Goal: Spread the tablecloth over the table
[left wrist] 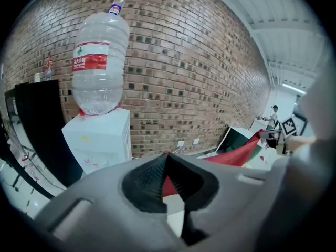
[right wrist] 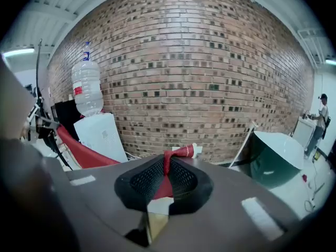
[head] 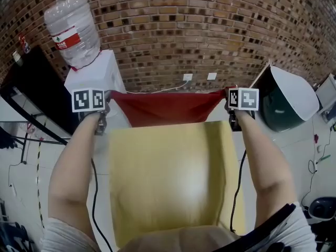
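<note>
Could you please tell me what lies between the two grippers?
The red tablecloth spans from left gripper to right gripper, beyond the yellow table; the head view shows it.

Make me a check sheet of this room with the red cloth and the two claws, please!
Surface: yellow table, bare, not yet covered.
Job's things: red tablecloth, stretched between both claws at the table's far edge.
Clutter: nothing seen.
Claws: left claw shut on one tablecloth corner; right claw shut on the other.
Cables: a black cable hangs beside each arm.
Surroundings: brick wall, water dispenser with its bottle, green-and-white board.
</note>
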